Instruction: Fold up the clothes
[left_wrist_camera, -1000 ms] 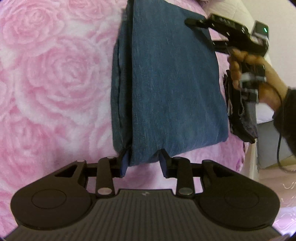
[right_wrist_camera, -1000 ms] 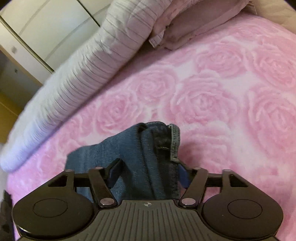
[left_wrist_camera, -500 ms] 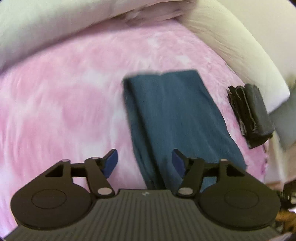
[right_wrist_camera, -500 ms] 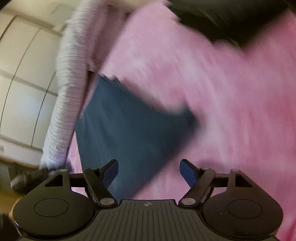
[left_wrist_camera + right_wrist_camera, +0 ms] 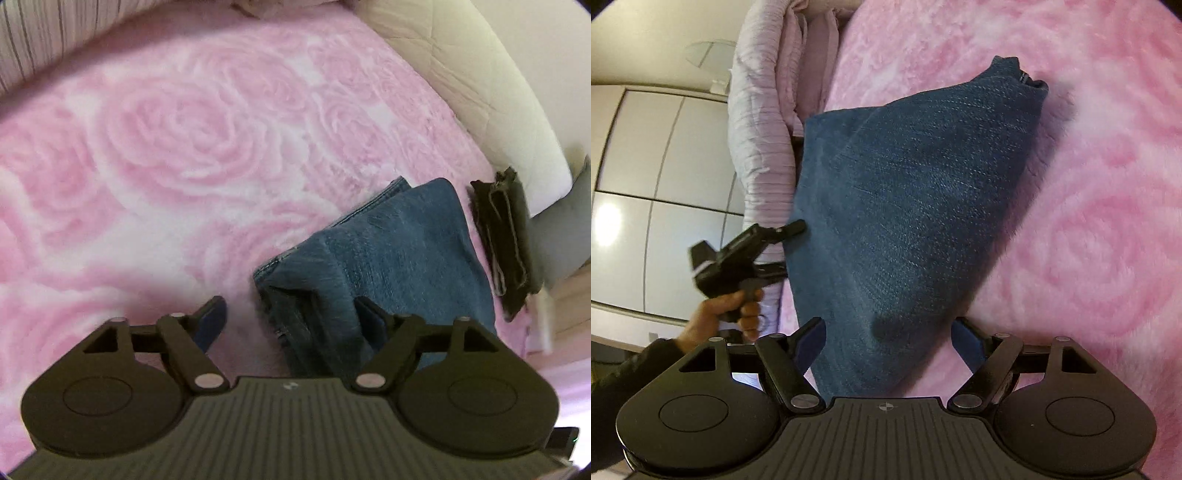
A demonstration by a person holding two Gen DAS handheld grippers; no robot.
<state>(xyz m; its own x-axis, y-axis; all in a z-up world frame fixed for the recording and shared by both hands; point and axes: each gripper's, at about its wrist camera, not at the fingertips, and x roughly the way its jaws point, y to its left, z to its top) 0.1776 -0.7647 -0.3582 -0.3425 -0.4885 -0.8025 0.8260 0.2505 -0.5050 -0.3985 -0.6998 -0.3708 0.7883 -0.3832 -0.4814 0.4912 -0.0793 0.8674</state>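
Currently lying on the bed's plush pink rose-patterned blanket (image 5: 177, 147): folded jeans (image 5: 402, 251), blue denim with a fine woven grain, forming a thick, roughly rectangular stack with stitched seams showing along one edge. Just beside them is sitting a smaller dark folded garment (image 5: 506, 236), layered edges showing. A cream quilted pillow (image 5: 480, 85) is bordering the bed; a ribbed pale duvet (image 5: 757, 122) is bunching along another side.

Left hand-held gripper (image 5: 291, 317): black plastic with blue pads, jaws standing apart and having just been opening. A corner of the jeans is lying between the fingers, with the right pad at the cloth and the left pad clear of it. A second ago this gripper was pinching the denim's edge.

Right hand-held gripper (image 5: 888, 332): jaws spread wide, having just been opening, straddling the near end of the jeans without pressing them. Earlier it was sitting closer around the waistband.

In the right wrist view the person's hand (image 5: 720, 314) is holding the left gripper at the jeans' edge, slightly blurred. The jeans' near end is hidden behind each gripper body.
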